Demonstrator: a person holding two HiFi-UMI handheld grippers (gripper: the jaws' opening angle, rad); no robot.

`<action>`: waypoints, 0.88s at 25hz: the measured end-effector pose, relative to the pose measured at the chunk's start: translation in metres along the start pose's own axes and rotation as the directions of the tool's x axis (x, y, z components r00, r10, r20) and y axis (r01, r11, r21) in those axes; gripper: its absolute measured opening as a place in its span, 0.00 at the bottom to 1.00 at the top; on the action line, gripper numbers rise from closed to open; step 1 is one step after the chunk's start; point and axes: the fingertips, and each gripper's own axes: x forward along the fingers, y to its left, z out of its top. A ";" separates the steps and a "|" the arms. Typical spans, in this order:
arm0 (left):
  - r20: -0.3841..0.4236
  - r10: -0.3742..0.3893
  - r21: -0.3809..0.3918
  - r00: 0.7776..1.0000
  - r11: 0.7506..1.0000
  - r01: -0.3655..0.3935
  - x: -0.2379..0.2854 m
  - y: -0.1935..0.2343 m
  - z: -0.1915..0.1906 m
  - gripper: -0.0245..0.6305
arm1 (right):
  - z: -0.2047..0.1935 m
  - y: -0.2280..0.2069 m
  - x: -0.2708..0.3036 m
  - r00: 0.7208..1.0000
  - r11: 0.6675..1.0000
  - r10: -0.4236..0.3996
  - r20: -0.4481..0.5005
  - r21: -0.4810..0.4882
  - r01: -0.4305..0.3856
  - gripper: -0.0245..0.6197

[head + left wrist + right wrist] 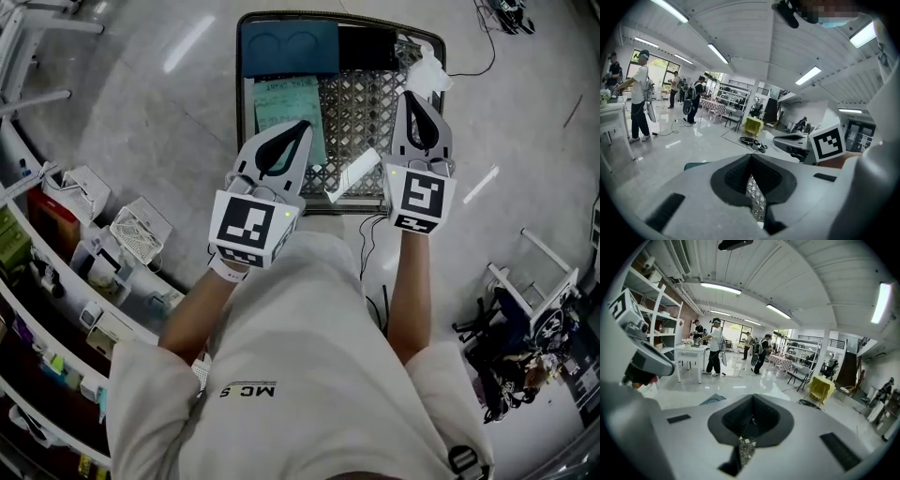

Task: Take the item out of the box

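A wire-mesh box [242,66] stands on the floor in front of me. Inside lie a blue flat pack [289,47], a black item [367,47], a green printed sheet [286,108] and a slim white carton [352,175] near the front rim. A crumpled white bag [429,73] sits at the box's right rim. My left gripper [302,127] hovers over the green sheet, jaws together and empty [751,159]. Over the box's right side my right gripper [412,98] is shut too, with nothing between its jaws [751,401]. Mesh shows below both tips.
Shelves with goods and white wire baskets [141,230] run along the left. A folded trolley [539,305] and clutter lie at the right, and a cable [370,244] trails by my feet. Several people [715,345] stand by tables farther off in the room.
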 end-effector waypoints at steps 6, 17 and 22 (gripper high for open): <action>0.059 0.037 0.006 0.998 0.999 -0.038 -0.029 0.002 0.024 0.07 | 0.031 -0.003 -0.045 0.995 0.999 -0.036 0.090 0.043 0.032 0.06; 0.124 0.075 -0.021 0.989 0.997 -0.073 -0.064 0.000 0.041 0.07 | 0.061 0.003 -0.110 0.976 0.992 -0.064 0.208 0.118 0.040 0.06; 0.149 0.090 -0.020 0.985 0.996 -0.088 -0.076 0.000 0.052 0.07 | 0.060 0.009 -0.125 0.974 0.989 -0.056 0.218 0.148 0.024 0.06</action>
